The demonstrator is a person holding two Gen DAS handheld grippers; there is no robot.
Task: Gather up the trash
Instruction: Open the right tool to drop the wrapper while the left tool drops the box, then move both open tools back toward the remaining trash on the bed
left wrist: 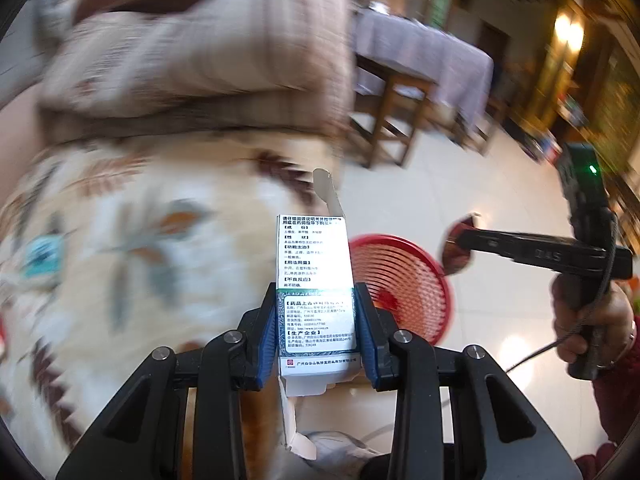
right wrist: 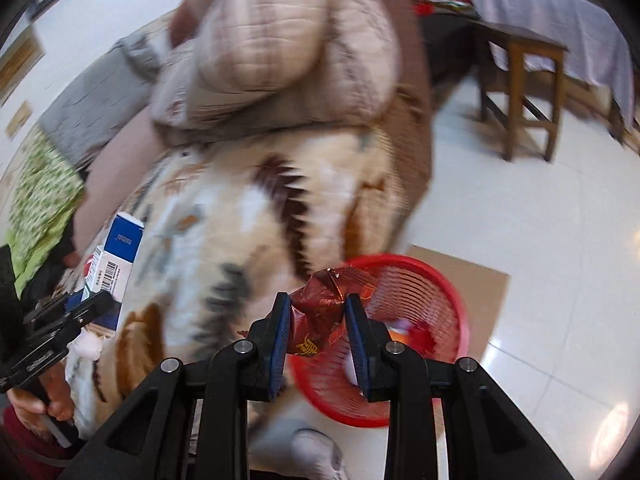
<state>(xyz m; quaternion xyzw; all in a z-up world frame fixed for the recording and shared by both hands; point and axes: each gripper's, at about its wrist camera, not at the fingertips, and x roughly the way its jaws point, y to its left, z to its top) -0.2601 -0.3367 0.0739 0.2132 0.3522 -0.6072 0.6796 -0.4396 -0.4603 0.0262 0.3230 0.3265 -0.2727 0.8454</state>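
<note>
Trash in both tools, basket dead ahead

Cardboard first: the left tool [left wrist: 316, 320] has its blue pads clamped on the lower half of a white medicine box [left wrist: 314, 280], printed side up, its torn flap sticking out at twelve o'clock. Gripping it low down leaves most of the box poking forward, so it should drop clear once the pads let go. Over on the other side, the right tool [right wrist: 316, 320] is pinched narrow on a crumpled red foil wrapper [right wrist: 332, 304], the foil bulging out above the pads. In the left wrist view that same wrapper sits at about three o'clock, at the tip of the right tool, with the person's hand [left wrist: 592, 320] wrapped round the handle.

And the target: a red mesh waste basket [right wrist: 436, 280] stands on the pale tiled floor, just beside the patterned bed cover [right wrist: 240, 216]. From the right wrist the wrapper hangs right over the basket's near rim at six o'clock. From the left the basket lies just past the box, towards four o'clock. Background blur says both hands are on the move. By my reckoning this is the carry, and the release comes next, wrapper likely first
</note>
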